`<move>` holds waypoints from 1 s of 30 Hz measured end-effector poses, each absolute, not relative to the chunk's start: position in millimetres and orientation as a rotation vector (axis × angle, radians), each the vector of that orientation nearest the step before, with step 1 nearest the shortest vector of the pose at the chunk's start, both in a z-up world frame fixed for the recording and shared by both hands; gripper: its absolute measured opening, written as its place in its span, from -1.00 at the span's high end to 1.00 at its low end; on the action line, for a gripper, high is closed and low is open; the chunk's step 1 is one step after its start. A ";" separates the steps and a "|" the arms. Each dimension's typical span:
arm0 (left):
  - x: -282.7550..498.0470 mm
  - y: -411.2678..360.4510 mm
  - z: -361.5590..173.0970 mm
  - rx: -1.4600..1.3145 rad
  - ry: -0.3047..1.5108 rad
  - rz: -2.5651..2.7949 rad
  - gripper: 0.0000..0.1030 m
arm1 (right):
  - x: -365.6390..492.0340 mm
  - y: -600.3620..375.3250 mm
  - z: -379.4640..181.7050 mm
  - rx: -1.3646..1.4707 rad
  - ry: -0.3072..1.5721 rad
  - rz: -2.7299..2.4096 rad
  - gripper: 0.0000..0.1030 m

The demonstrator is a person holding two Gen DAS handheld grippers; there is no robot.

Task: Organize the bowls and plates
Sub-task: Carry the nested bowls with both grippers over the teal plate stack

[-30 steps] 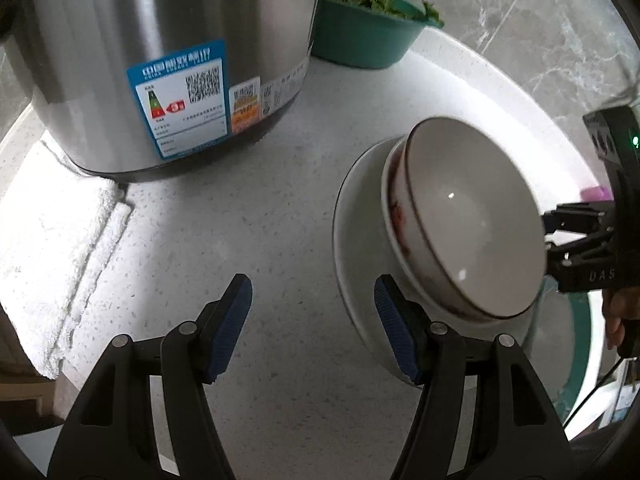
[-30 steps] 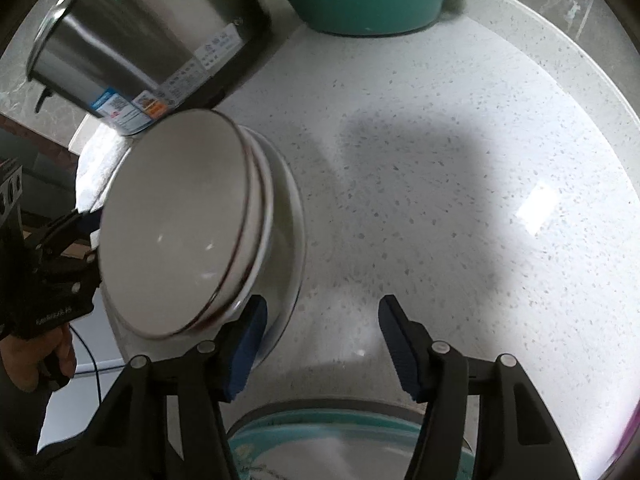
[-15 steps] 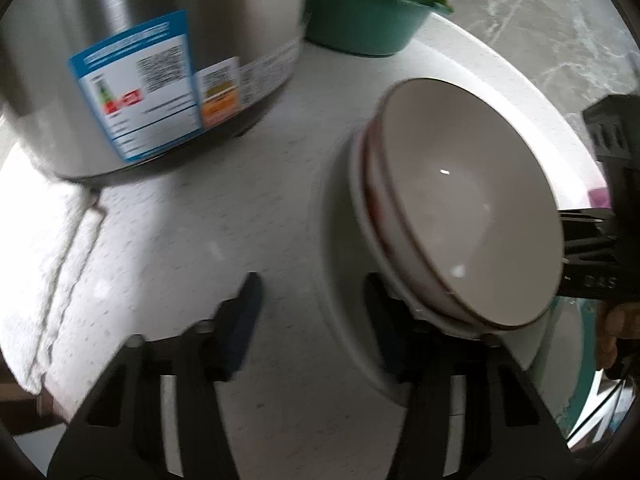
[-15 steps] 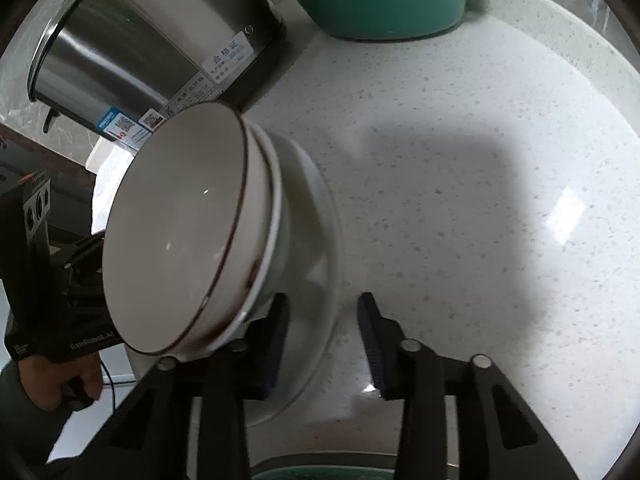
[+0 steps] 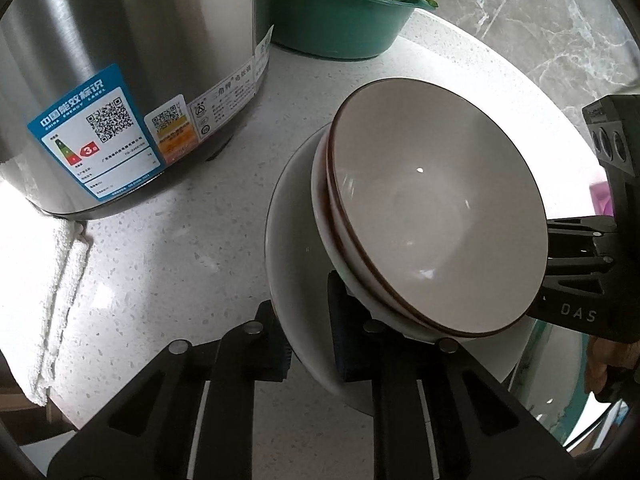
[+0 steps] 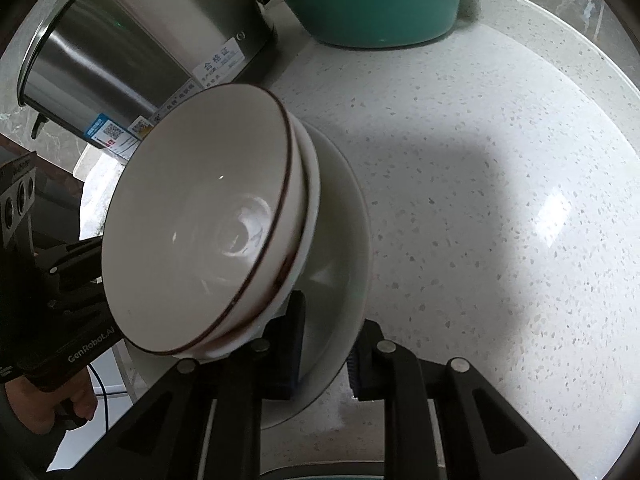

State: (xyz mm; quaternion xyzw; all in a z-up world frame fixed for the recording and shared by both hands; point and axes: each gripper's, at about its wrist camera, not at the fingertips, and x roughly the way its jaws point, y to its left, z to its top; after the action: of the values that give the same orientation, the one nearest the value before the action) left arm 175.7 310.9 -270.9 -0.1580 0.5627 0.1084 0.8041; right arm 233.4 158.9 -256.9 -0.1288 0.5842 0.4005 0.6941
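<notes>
Two white bowls with brown rims (image 5: 432, 216) sit nested on a white plate (image 5: 296, 248) on the speckled counter. My left gripper (image 5: 310, 344) is shut on the plate's near rim, one blue pad under it and one on top. The other gripper's black fingers (image 5: 576, 268) reach the stack from the right. In the right wrist view the same bowls (image 6: 200, 232) and plate (image 6: 344, 240) show. There my right gripper (image 6: 324, 356) has its jaws closing on the opposite rim, pads against the plate. The left gripper's body (image 6: 80, 272) and a hand show at the left.
A tall steel cooker (image 5: 120, 60) with stickers stands close behind the plate at the left. A teal basin of greens (image 5: 340, 28) sits at the back. A white towel (image 5: 36, 288) lies at the left edge. A teal-rimmed dish (image 5: 560, 392) lies under the plate's right side.
Both grippers went from open to closed on the plate's rim, from opposite sides. My left gripper slid right toward the plate until the rim sat between its pads.
</notes>
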 end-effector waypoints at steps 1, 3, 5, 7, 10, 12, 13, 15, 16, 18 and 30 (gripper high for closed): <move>177.3 310.3 -270.7 -0.339 1.210 0.230 0.74 | 233.1 157.7 -256.0 -0.283 1.305 0.891 0.61; 175.0 304.4 -265.7 -0.335 1.212 0.226 0.73 | 234.7 153.2 -254.2 -0.275 1.308 0.883 0.61; 170.5 299.6 -264.9 -0.330 1.210 0.223 0.73 | 234.0 149.0 -251.7 -0.273 1.305 0.880 0.61; 165.9 295.6 -260.4 -0.328 1.208 0.217 0.73 | 232.5 144.4 -248.2 -0.269 1.303 0.876 0.61; 160.0 290.8 -250.2 -0.316 1.202 0.210 0.73 | 231.6 135.5 -241.2 -0.261 1.294 0.868 0.61; 159.3 287.2 -244.0 -0.309 1.195 0.203 0.73 | 231.7 129.6 -236.0 -0.253 1.287 0.863 0.61; 159.1 285.4 -240.0 -0.305 1.191 0.198 0.73 | 231.1 127.5 -233.1 -0.251 1.283 0.860 0.61; 158.3 281.8 -232.2 -0.300 1.183 0.188 0.73 | 229.5 121.9 -225.4 -0.243 1.272 0.853 0.61; 157.9 279.5 -227.7 -0.296 1.179 0.181 0.73 | 228.5 118.6 -222.0 -0.237 1.267 0.848 0.61; 154.6 272.6 -219.1 -0.287 1.171 0.168 0.73 | 226.1 109.2 -214.0 -0.226 1.258 0.837 0.61; 152.3 192.3 -175.6 -0.191 1.153 -0.002 0.72 | 197.7 27.7 -180.2 -0.123 1.212 0.709 0.60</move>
State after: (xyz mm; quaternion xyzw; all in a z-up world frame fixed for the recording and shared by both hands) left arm 152.3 192.3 -175.6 -0.0904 0.5441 -0.0011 0.8342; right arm 197.7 27.7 -180.2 -0.0565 0.5571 0.3260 0.7617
